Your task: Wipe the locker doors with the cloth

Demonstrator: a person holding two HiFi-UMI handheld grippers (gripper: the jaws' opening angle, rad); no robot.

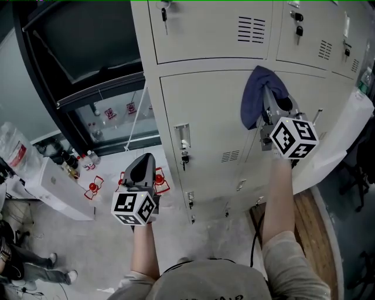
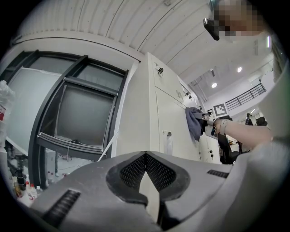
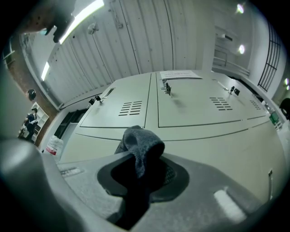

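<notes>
A dark blue cloth (image 1: 258,94) is pressed against a cream locker door (image 1: 205,111) in the head view, pinched in my right gripper (image 1: 270,104). The right gripper view shows the cloth (image 3: 139,146) bunched between the jaws with the locker doors (image 3: 190,106) beyond. My left gripper (image 1: 145,163) hangs lower left, away from the lockers, jaws shut and empty. From the left gripper view the jaws meet at the left gripper (image 2: 146,159), and the cloth (image 2: 195,122) shows far off on the locker face (image 2: 174,118).
Keys hang in the locks of the upper doors (image 1: 164,13). A dark window frame (image 1: 88,88) stands left of the lockers. A white box (image 1: 58,187) and red-capped bottles (image 1: 92,187) sit on the floor at left. A wooden floor strip (image 1: 304,228) lies at right.
</notes>
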